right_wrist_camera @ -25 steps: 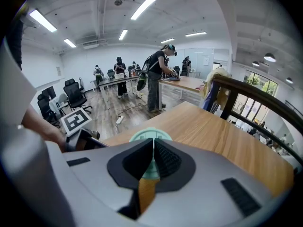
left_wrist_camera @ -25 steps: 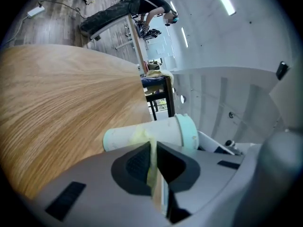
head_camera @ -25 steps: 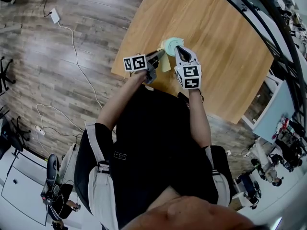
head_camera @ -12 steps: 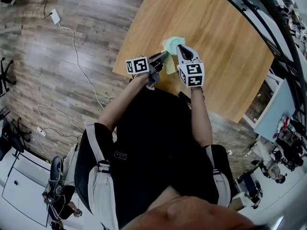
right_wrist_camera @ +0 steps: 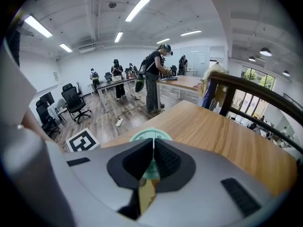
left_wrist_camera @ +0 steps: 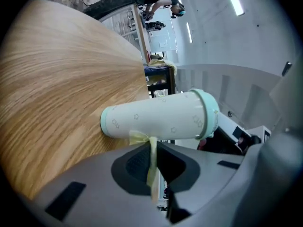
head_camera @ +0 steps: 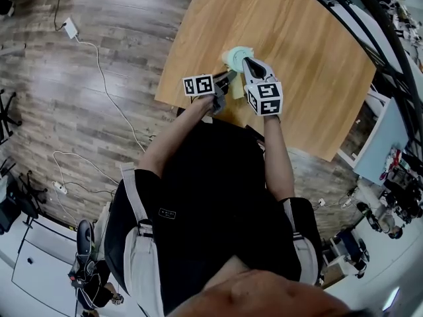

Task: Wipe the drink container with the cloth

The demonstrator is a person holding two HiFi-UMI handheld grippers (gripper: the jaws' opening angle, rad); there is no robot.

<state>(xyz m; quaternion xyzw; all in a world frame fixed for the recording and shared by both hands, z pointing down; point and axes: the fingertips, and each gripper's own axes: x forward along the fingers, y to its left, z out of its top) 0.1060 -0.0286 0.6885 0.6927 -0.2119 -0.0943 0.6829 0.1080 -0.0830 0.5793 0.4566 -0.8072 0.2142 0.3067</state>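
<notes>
left gripper (left_wrist_camera: 151,148): clenched on thin yellow cloth (left_wrist_camera: 151,161), cloth tip against cup side
right gripper (right_wrist_camera: 153,151): jaws together, empty, above lid
cup: pale mint cylindrical drink container (left_wrist_camera: 158,117), on wooden table (head_camera: 301,41)

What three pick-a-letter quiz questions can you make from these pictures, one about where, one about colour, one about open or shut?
1. Where is the drink container? A on the wooden table B on the floor C on a chair
2. What colour is the cloth? A red B pale yellow C black
3. How is the left hand-held gripper? A open, empty B shut on the cloth C on the floor
Answers: 1 A: wood lies under its base. 2 B: a yellow strip shows between the jaws. 3 B: its jaws pinch the cloth.
</notes>
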